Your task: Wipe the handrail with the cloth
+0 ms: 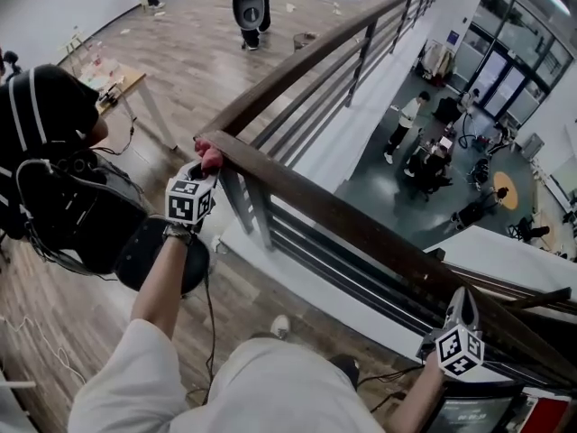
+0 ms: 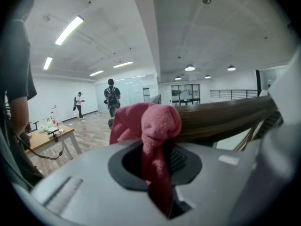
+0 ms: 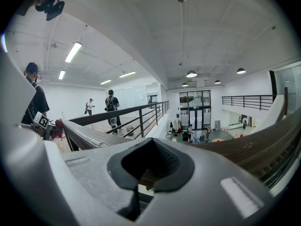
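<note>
Both left gripper jaws pinch the pink cloth at the handrail's corner; the right gripper is closed, empty. Dragging could tug the cloth free, dropping it over.

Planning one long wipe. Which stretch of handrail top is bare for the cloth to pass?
The handrail top is bare from the cloth, held by the left tool at the corner, down to the right tool, and along the far run too. Crowded only at that corner.
</note>
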Available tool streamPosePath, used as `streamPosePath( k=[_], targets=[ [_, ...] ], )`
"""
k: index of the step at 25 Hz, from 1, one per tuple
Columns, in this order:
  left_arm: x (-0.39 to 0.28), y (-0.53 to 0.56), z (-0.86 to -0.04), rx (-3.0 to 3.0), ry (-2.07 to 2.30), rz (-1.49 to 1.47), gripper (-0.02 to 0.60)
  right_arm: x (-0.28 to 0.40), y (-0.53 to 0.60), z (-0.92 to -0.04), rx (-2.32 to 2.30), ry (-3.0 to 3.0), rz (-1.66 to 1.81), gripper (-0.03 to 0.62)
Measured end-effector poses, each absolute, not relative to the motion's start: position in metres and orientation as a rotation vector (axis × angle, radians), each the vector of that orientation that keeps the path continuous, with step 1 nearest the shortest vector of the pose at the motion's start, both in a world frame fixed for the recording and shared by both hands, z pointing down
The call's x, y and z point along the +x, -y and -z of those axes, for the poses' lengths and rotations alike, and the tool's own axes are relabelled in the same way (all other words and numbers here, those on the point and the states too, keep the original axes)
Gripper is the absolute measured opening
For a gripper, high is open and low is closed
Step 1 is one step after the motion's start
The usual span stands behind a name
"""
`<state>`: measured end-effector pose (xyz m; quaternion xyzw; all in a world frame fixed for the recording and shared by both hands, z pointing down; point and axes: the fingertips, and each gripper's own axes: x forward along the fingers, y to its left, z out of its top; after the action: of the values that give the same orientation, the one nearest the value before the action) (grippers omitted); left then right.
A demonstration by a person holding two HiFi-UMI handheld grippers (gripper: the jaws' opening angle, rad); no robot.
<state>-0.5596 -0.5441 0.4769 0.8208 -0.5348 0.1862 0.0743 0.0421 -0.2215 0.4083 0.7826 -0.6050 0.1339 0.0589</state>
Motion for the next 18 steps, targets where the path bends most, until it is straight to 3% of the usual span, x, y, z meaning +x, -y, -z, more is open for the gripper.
streamPosePath(
  k=[18],
  targets=[
    [-0.597, 0.603, -0.519, 2.336, 1.741, -0.529, 0.071, 0.054, 0.249, -0.448, 2.356, 1.835, -0.404, 0.002]
  ],
)
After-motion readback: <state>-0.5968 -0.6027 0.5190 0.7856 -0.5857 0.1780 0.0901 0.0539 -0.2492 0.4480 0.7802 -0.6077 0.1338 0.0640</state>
